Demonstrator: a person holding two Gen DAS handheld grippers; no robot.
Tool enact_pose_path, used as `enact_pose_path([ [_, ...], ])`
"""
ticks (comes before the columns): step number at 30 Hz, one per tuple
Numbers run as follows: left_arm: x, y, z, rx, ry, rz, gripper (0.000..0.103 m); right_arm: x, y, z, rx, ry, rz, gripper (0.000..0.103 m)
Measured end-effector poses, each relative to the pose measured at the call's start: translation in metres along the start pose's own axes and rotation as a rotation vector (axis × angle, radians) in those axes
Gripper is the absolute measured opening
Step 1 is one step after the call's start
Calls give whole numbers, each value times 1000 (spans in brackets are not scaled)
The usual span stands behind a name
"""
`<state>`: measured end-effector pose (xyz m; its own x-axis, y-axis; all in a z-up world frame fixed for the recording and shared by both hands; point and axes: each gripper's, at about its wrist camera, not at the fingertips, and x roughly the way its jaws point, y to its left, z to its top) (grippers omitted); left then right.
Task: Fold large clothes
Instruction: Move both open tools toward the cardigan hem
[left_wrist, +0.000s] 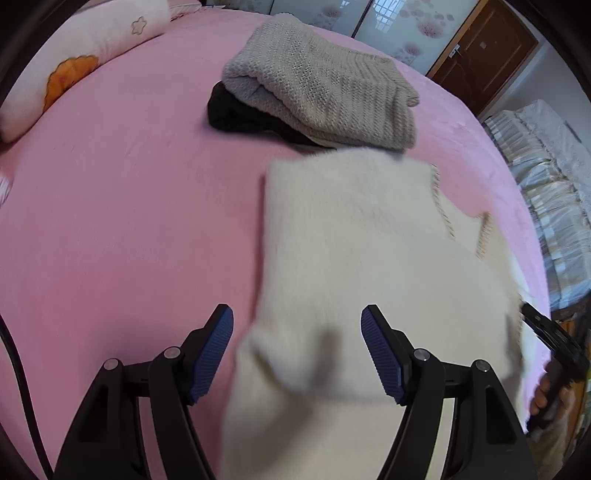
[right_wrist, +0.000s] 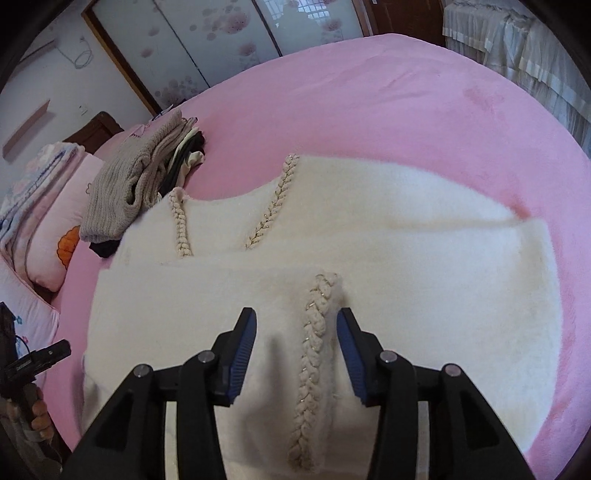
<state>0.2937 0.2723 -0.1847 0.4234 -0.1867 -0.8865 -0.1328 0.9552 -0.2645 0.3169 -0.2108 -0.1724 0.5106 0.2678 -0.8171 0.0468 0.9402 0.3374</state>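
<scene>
White fluffy sweater (right_wrist: 369, 251) lies partly folded on the pink bed sheet (right_wrist: 424, 103).

The left gripper (left_wrist: 297, 349) stands with its jaws wide over the sweater's near edge, pads clear of the fabric. The right gripper (right_wrist: 297, 354) has its jaws parted either side of a braided trim (right_wrist: 314, 354), not pressing it. A stack of folded clothes (left_wrist: 317, 85), grey knit on top, sits just beyond the sweater, near a pillow (left_wrist: 74, 62).
</scene>
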Motion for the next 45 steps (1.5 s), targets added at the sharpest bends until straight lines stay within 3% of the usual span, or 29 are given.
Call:
enact_pose_path([
  [4, 48, 9, 43, 1, 44, 79, 70, 7, -9, 6, 14, 12, 10, 46],
  [10, 77, 16, 74, -38, 37, -26, 70, 31, -3, 10, -32, 48, 8, 46],
  [11, 79, 15, 76, -33, 30, -30, 60, 34, 1, 9, -52, 49, 8, 45],
  [13, 82, 14, 79, -29, 18, -65, 24, 39, 10, 7, -100, 52, -21, 33],
  [14, 81, 13, 78, -28, 11, -50, 17, 41, 16, 6, -134, 55, -39, 19],
  [18, 63, 4, 75, 14, -90, 1, 10, 26, 37, 9, -230, -36, -96, 14],
  [22, 44, 14, 68, -30, -178, 11, 10, 14, 52, 26, -257, -168, -107, 14],
  [24, 54, 17, 69, -21, -168, 39, 10, 31, 52, 33, -247, -144, -139, 14],
  [27, 72, 20, 65, 3, -136, 69, 10, 76, 41, 28, -239, -34, -203, 15],
  [29, 73, 23, 65, 19, -135, 71, 12, 76, 40, 25, -232, -49, -204, 16],
  [30, 71, 23, 66, 30, -129, 71, 13, 70, 39, 25, -217, -52, -194, 22],
  [34, 48, 24, 71, 52, -76, 95, 30, 37, 29, 24, -156, -36, -124, 31],
  [36, 24, 23, 67, 63, -85, 90, 39, 15, 22, 19, -130, -40, -87, 42],
  [38, 0, 21, 57, 64, -116, 92, 53, -4, 15, 9, -105, -44, -61, 45],
  [40, -20, 19, 39, 52, -151, 93, 58, -18, 12, -6, -80, -25, -32, 45],
  [45, -34, 9, -23, 26, -149, 105, 58, -27, 2, -37, 2, 6, 14, 45],
])
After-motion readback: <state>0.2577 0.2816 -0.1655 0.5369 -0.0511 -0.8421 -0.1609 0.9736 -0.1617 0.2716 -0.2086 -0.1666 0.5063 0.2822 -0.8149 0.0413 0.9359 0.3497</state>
